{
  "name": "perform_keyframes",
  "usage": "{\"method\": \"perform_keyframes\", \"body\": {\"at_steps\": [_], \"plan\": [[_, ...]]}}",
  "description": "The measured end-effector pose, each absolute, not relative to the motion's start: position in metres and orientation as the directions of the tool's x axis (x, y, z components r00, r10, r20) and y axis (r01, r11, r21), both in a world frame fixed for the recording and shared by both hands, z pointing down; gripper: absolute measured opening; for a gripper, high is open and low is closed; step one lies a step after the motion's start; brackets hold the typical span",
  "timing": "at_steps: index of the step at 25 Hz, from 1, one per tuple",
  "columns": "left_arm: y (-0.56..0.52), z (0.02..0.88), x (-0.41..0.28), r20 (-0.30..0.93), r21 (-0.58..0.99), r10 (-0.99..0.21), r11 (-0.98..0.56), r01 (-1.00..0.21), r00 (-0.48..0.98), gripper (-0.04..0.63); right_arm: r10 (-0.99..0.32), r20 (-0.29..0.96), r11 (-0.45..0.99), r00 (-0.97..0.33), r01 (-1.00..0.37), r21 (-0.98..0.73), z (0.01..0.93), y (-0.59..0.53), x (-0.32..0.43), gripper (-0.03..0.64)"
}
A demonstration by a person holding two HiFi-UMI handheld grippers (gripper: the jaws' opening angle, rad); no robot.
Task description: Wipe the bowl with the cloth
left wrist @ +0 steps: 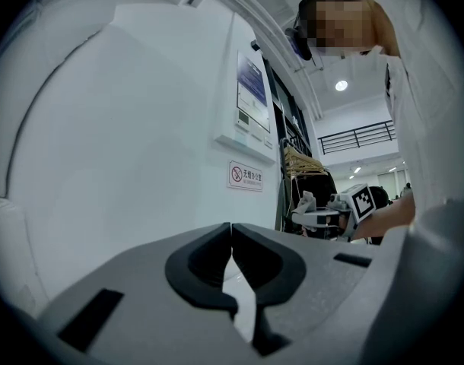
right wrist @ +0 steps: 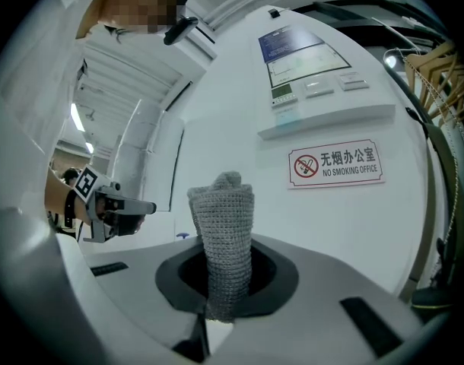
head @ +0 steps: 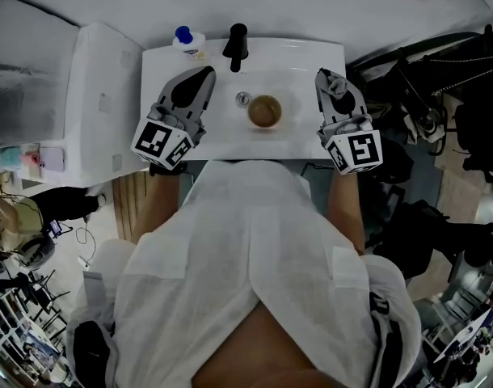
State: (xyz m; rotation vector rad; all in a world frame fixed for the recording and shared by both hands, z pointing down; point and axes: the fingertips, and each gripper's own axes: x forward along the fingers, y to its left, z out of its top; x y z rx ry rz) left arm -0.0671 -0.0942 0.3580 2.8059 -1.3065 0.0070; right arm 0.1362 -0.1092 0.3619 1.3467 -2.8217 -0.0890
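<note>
The bowl (head: 264, 111) sits in the white sink (head: 311, 55), with the drain (head: 243, 99) just beside it and the faucet (head: 235, 47) beyond it. Left of the bowl, the left gripper (head: 204, 75) has its jaws pressed together on nothing. Right of the bowl, the right gripper (head: 325, 79) pinches the grey cloth (right wrist: 224, 234) (a knitted roll standing up out of the jaws).

bowl (head: 264, 111): small, round, brown inside, I read it as upright with its mouth up
bowl place: on the basin floor near the middle of the sink (head: 311, 55)
cloth (right wrist: 223, 234): grey knit, folded into a narrow roll, standing upright
cloth state: lower end pinched in the right gripper (right wrist: 224, 280), top sticking free above the jaws
cloth place: over the sink's right side, apart from the bowl
</note>
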Motion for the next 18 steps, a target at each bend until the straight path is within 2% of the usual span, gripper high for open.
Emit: {"method": "perform_keyframes", "body": {"at_steps": [18], "plan": [[-0.114, 0.367, -0.064, 0.030, 0.060, -0.761, -0.646, -0.761, 0.648, 0.011, -0.785, 0.015, 0.618, -0.619, -0.782, 0.073, 0.370, -0.123, 0.138, 0.038]]}}
